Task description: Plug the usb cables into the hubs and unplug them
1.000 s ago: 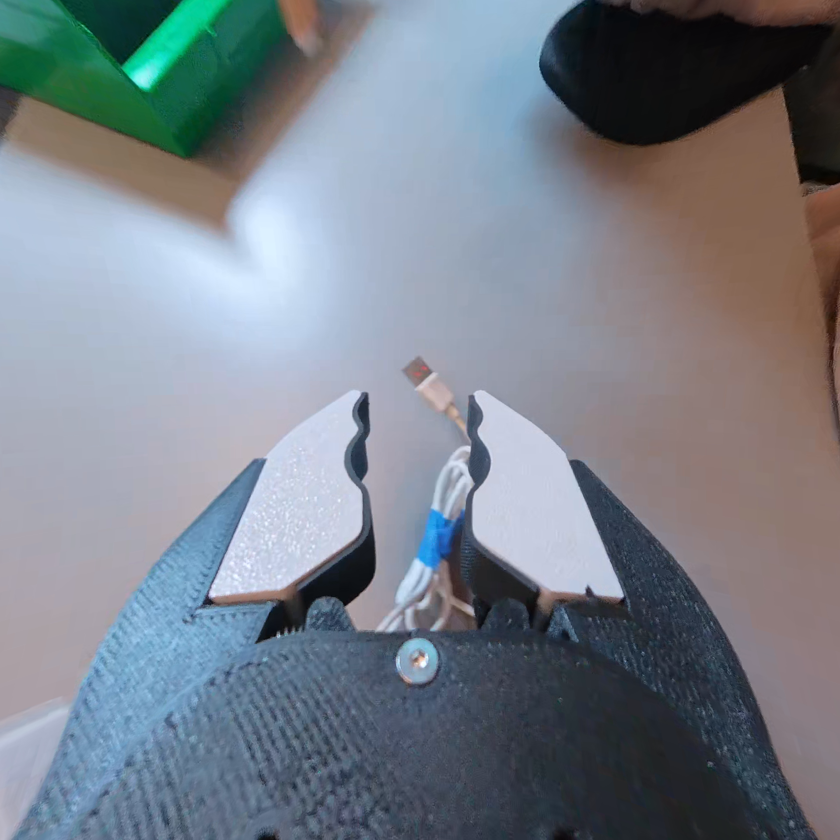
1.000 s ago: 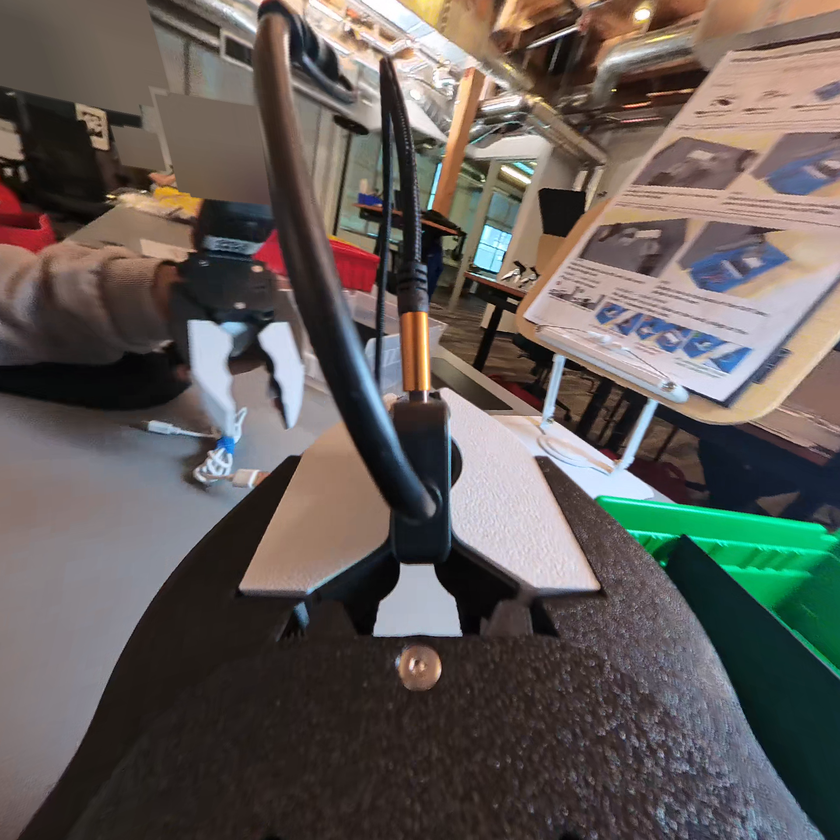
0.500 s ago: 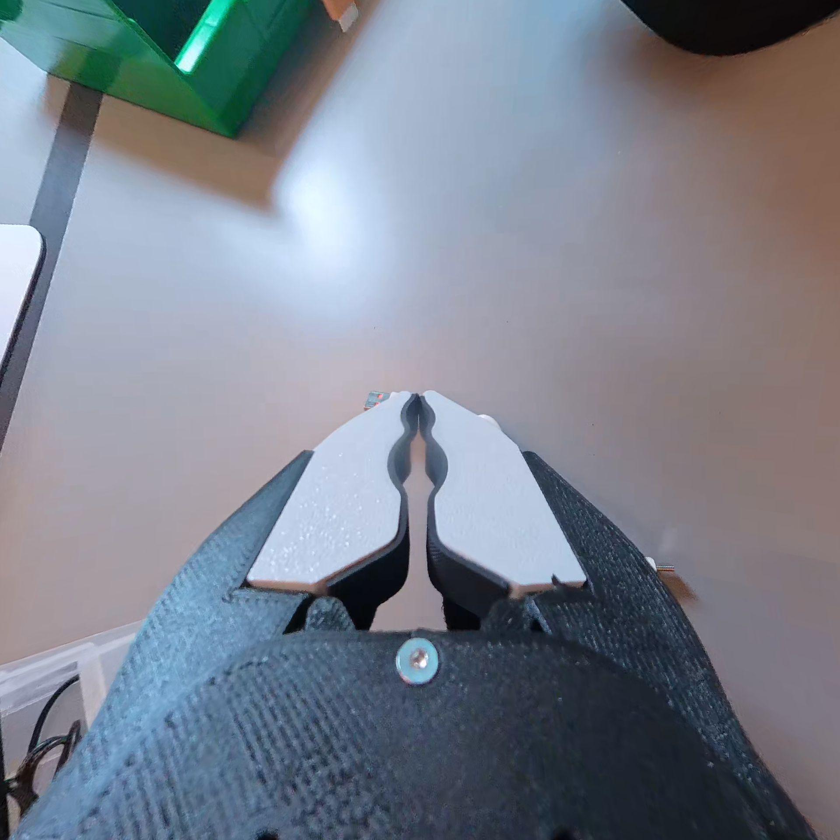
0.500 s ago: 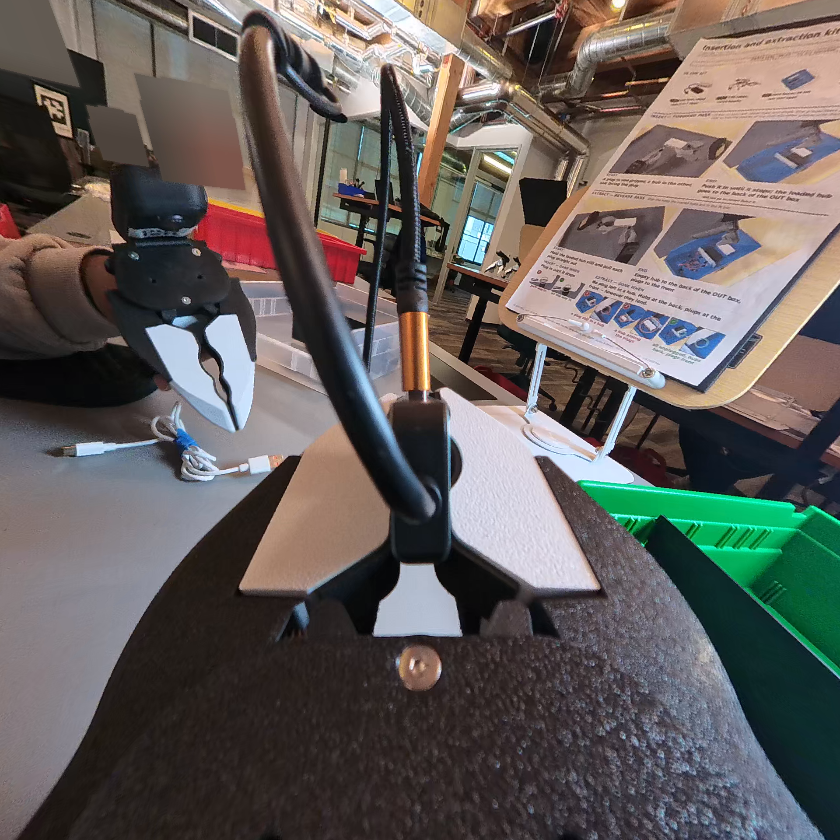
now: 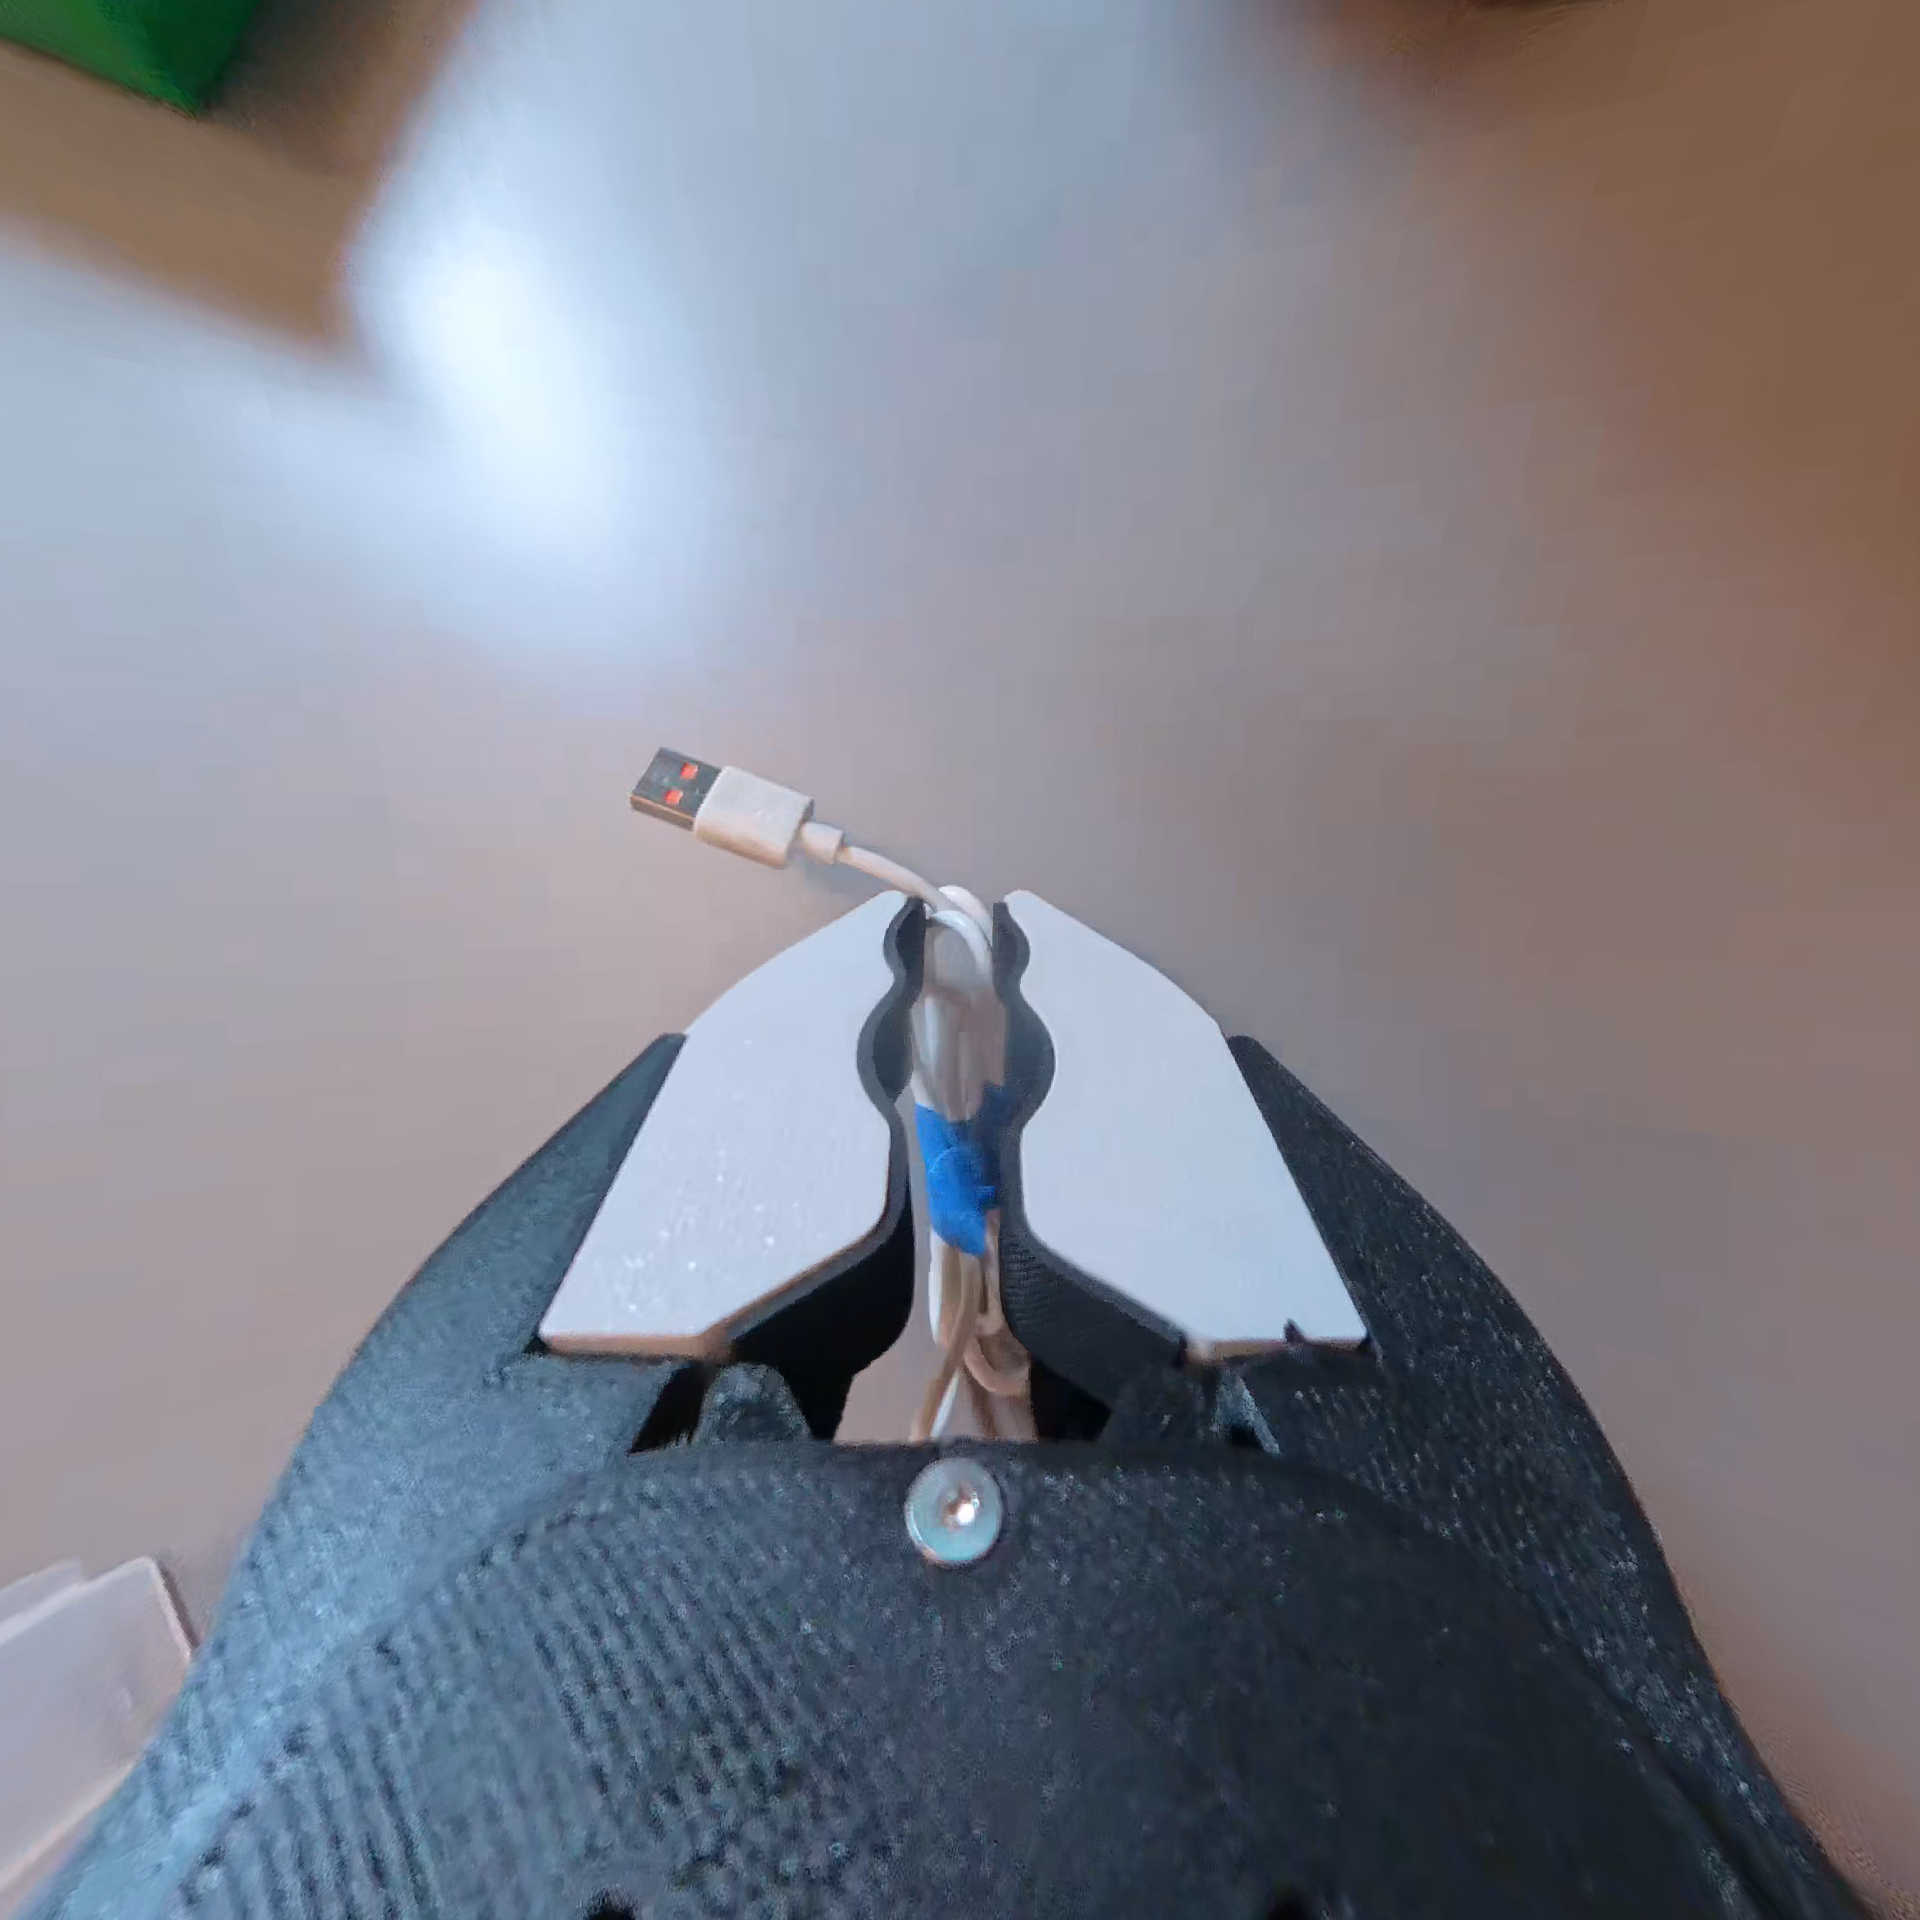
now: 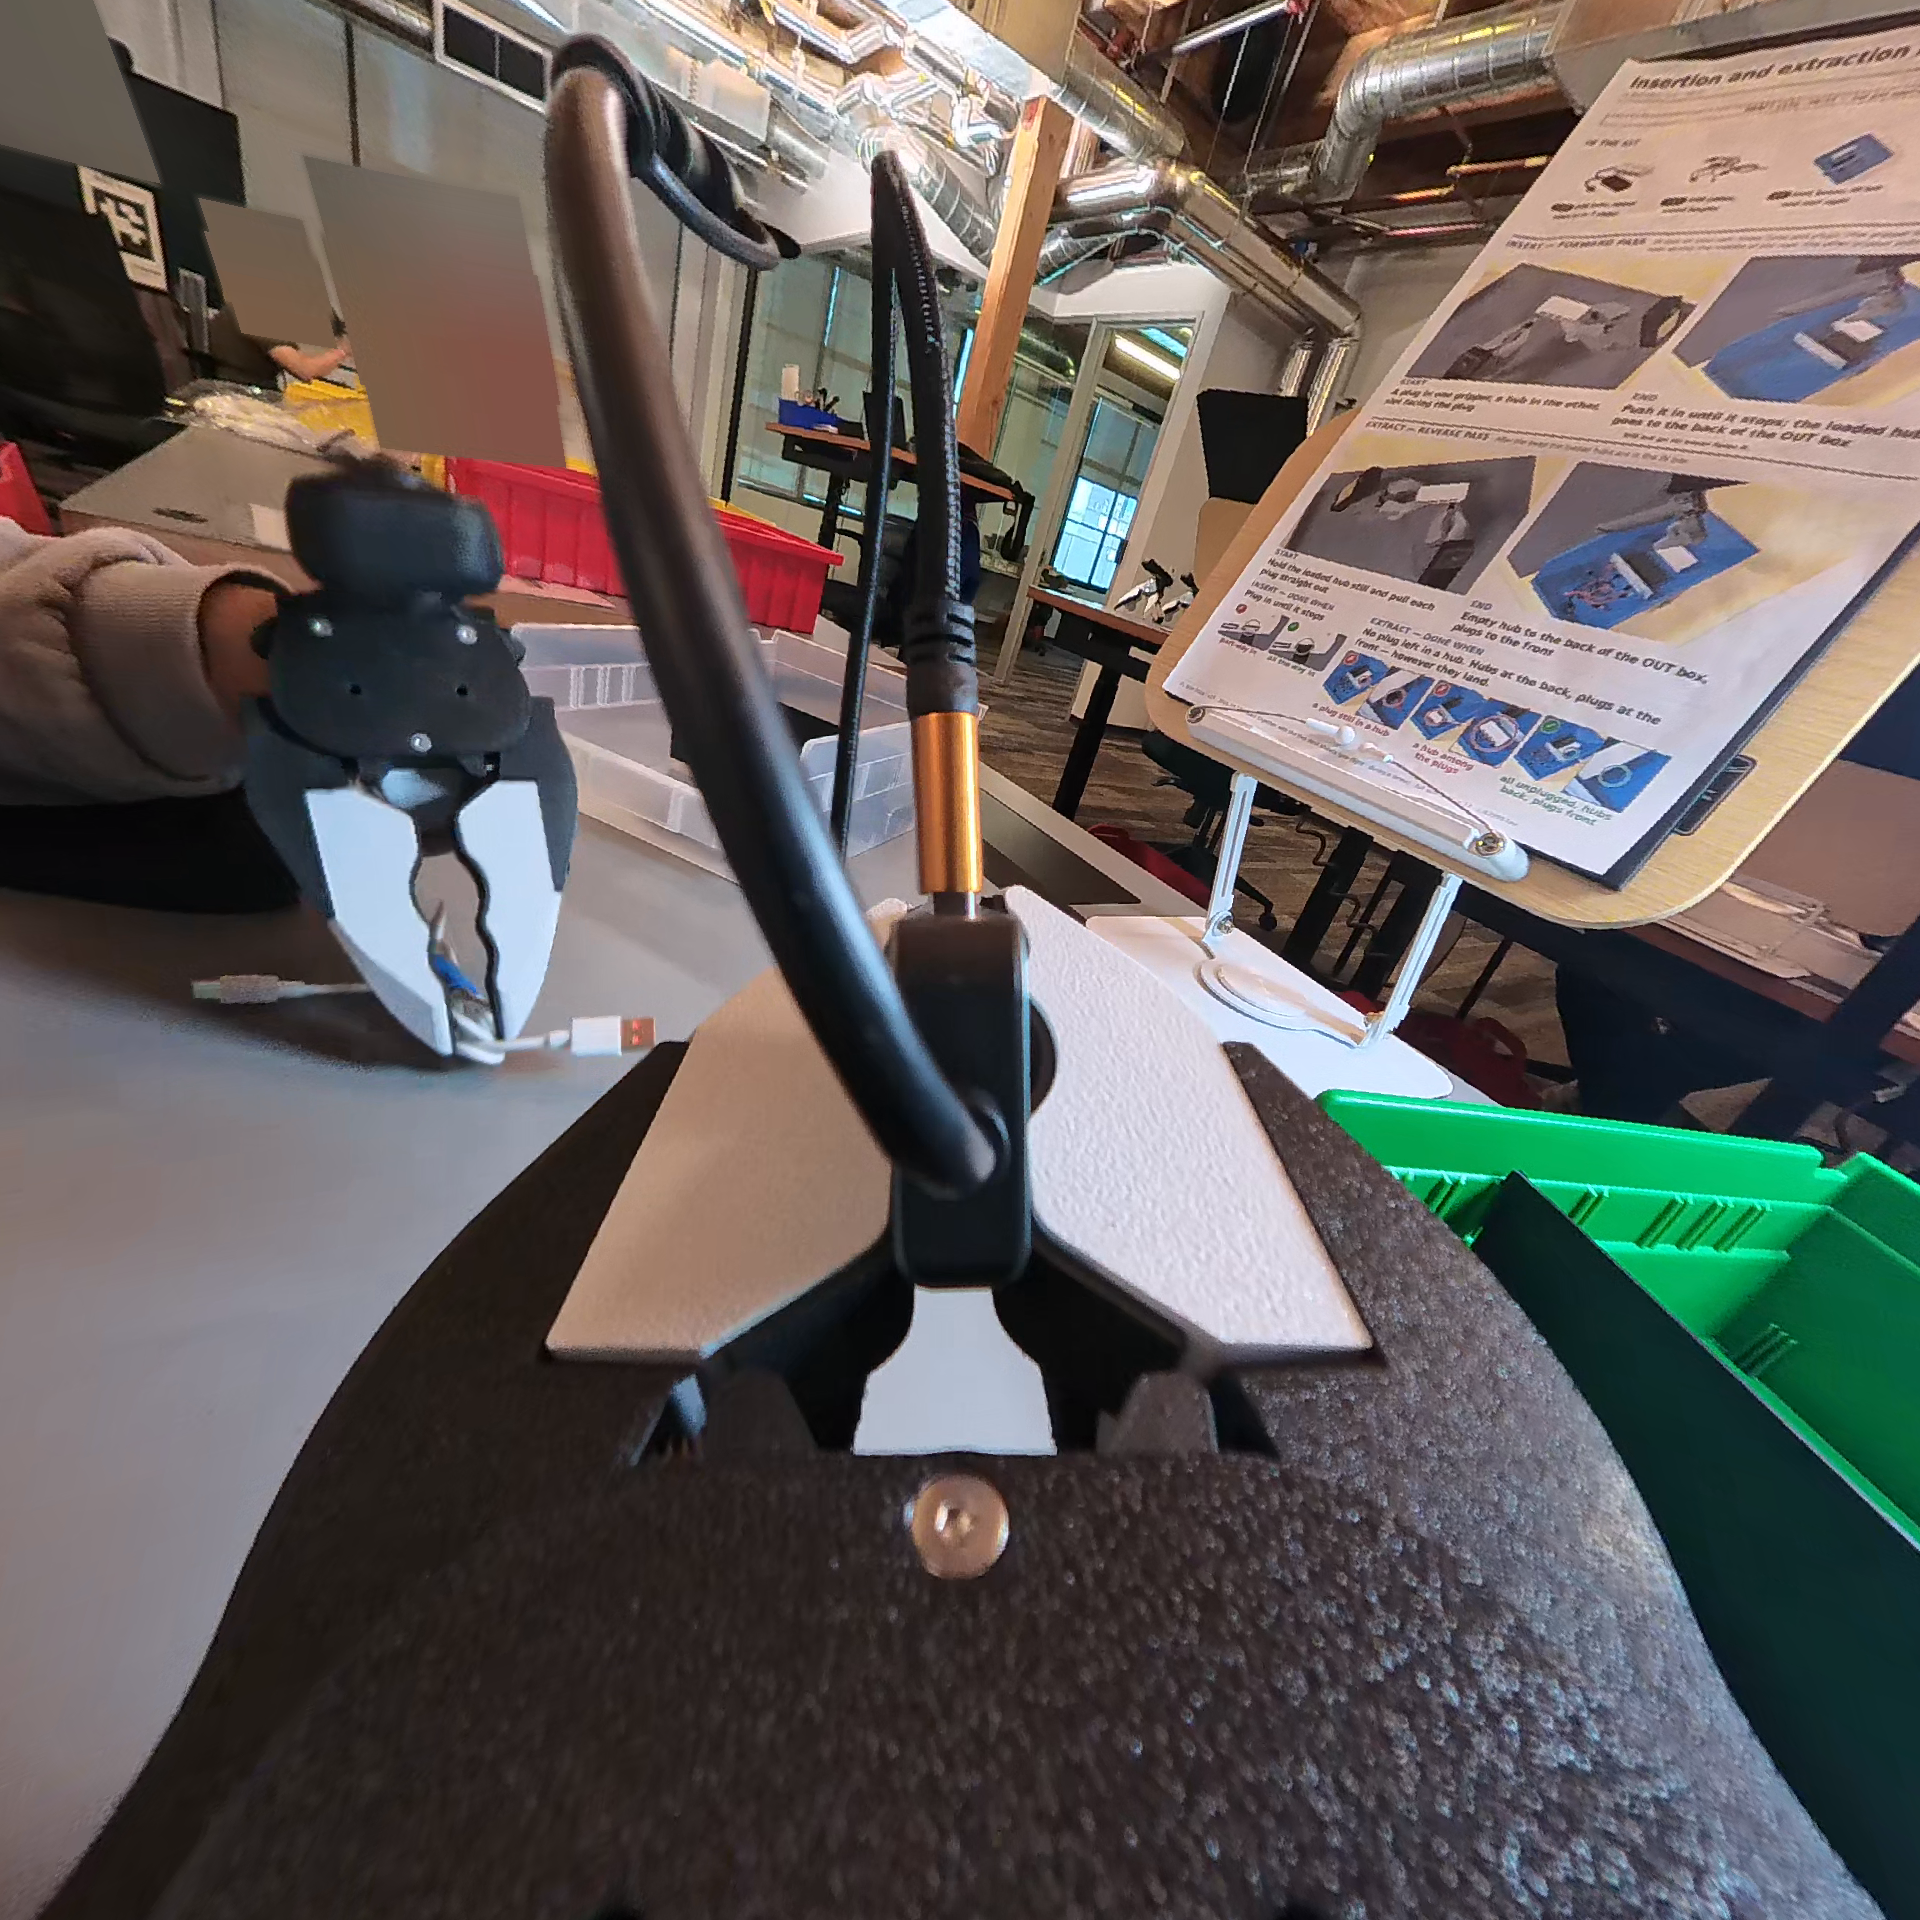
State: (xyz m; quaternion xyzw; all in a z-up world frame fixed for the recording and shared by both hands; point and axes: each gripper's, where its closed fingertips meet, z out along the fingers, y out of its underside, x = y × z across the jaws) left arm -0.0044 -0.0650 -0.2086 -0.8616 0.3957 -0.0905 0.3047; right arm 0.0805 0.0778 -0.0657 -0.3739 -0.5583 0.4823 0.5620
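While left hand-held gripper (image 5: 956, 914) clamps bundled white usb cable (image 5: 951, 1049), plug (image 5: 722, 810) projecting ahead-left of fingertips above worktop (image 5: 1351, 623), right hand-held gripper (image 6: 961, 1049) clenches black hub (image 6: 961, 1101). Insertion pending; unplugging afterwards.

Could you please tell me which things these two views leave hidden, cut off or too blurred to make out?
- Left wrist view: the white cable coil vanishes under the left gripper; the green bin is blurred and cut off by the top edge.
- Right wrist view: the black hub is mostly buried between the right gripper fingers, its ports unseen; its black cord blocks the background.
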